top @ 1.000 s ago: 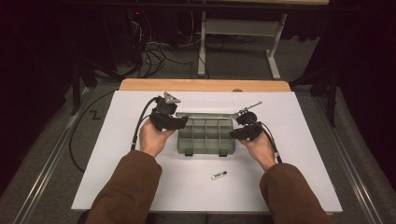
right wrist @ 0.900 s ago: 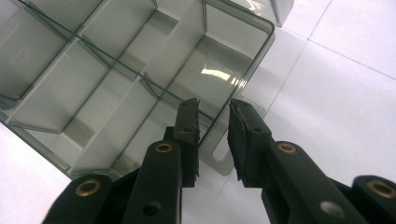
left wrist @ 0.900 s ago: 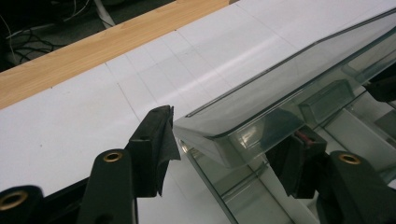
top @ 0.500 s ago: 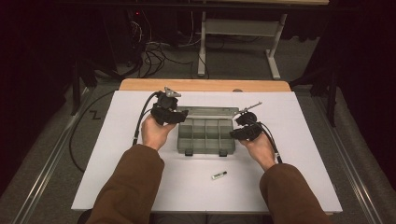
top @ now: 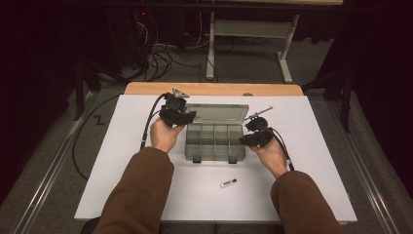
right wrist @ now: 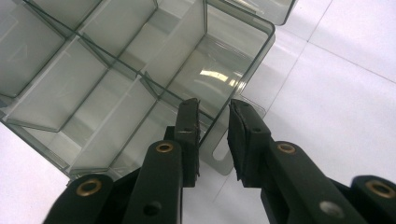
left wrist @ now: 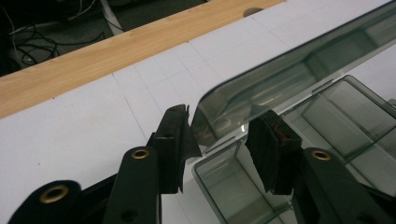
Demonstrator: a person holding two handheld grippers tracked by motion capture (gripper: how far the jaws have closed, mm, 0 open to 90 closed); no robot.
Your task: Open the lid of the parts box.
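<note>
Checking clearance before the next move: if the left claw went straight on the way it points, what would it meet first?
Probably the organizer box's open lid: its corner already sits between the left claw jaws, which have just been closing without pressing it yet. Depth is hard to judge.

1. Box (top: 214, 142): clear grey plastic organiser with divided compartments, all seen empty, lying flat on the white mat at mid-table.
2. Lid (top: 217, 112): clear, hinged at the box's far edge, open and tilted up.
</note>
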